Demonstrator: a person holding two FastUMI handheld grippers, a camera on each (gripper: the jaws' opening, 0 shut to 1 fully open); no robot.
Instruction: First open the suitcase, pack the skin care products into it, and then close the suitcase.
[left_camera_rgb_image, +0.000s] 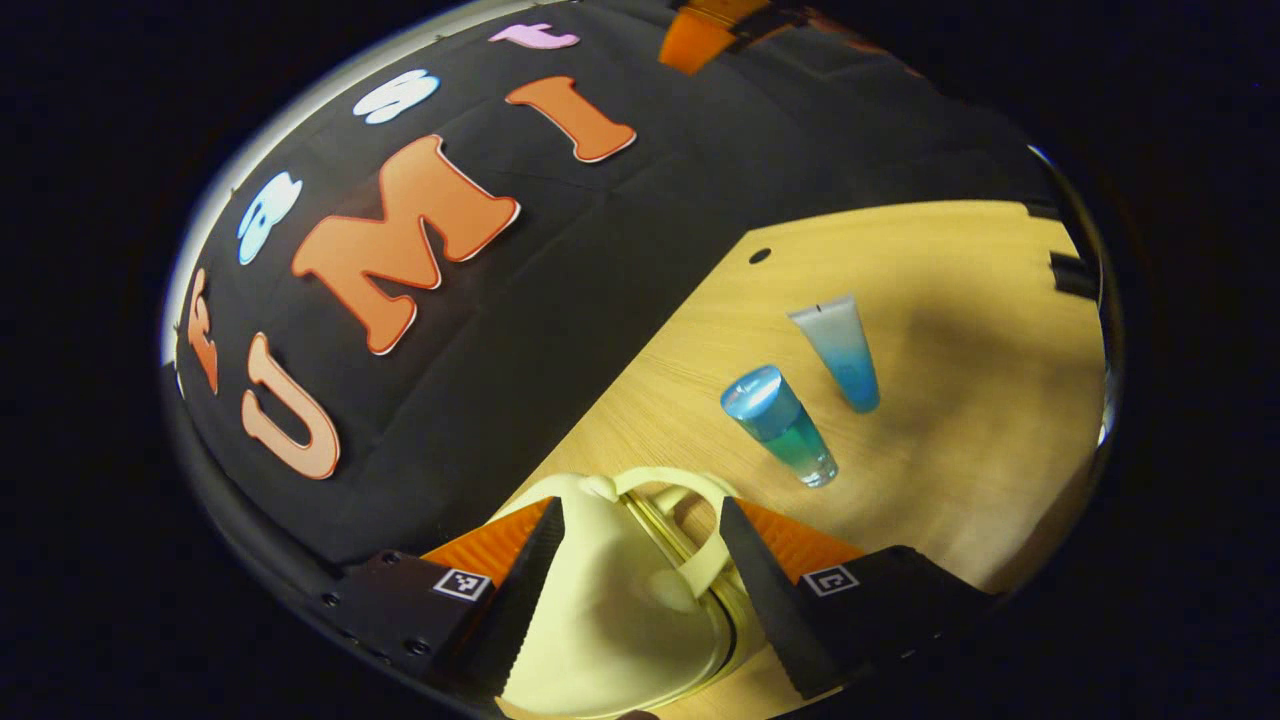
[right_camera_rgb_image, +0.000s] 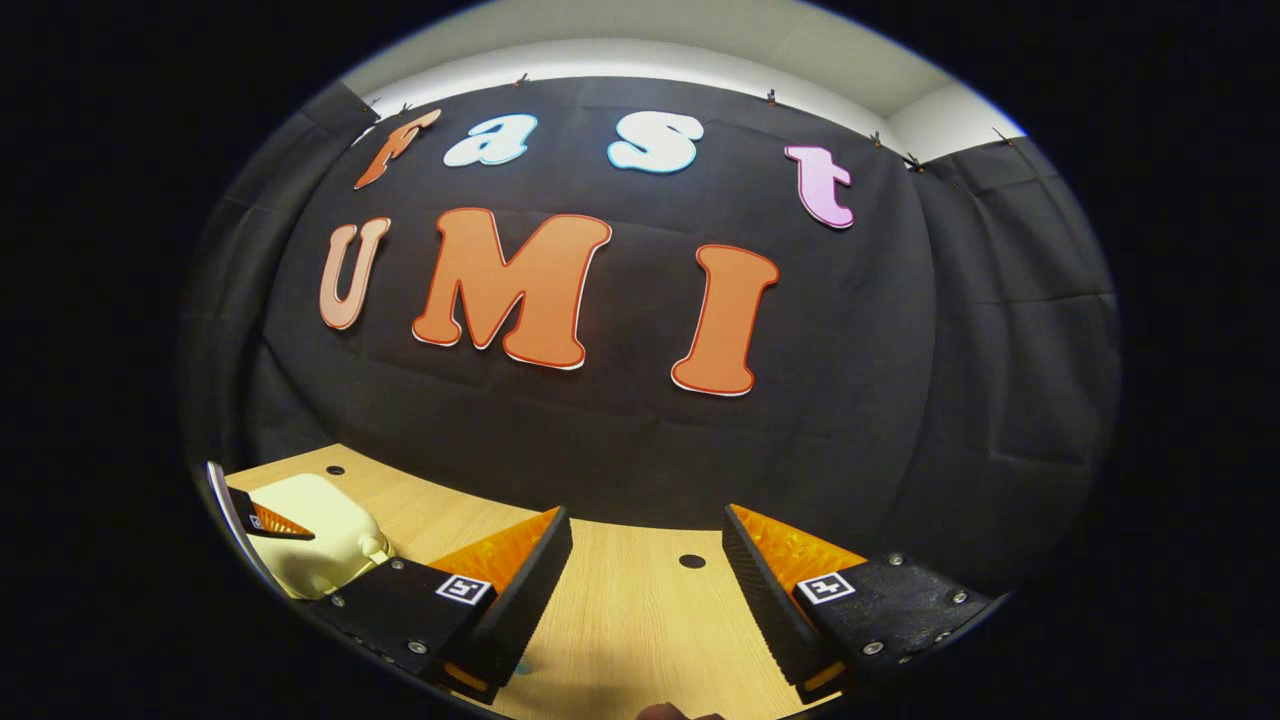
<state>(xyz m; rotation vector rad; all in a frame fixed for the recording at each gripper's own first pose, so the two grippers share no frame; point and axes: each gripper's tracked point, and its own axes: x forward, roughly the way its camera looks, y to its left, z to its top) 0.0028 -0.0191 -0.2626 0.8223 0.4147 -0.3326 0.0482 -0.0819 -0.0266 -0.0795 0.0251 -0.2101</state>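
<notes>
Left gripper (left_camera_rgb_image: 640, 560) spread astride one suitcase (left_camera_rgb_image: 610, 610); two tubes (left_camera_rgb_image: 840, 350) on worktop (left_camera_rgb_image: 980, 400); right gripper (right_camera_rgb_image: 645, 580) spread, level.

Left gripper view: camera tilted steeply, close above a pale yellow suitcase (left_camera_rgb_image: 610, 600) that lies between its fingers at bottom centre; the wooden table (left_camera_rgb_image: 960, 300) runs diagonally to the right, the booth wall occupies the upper left. Right gripper view: camera held level and low over the table (right_camera_rgb_image: 640, 620), facing the booth wall head-on, with the table only along the bottom. Shared scene: the suitcase (right_camera_rgb_image: 310, 540), at lower left here, the table and the wall.
</notes>
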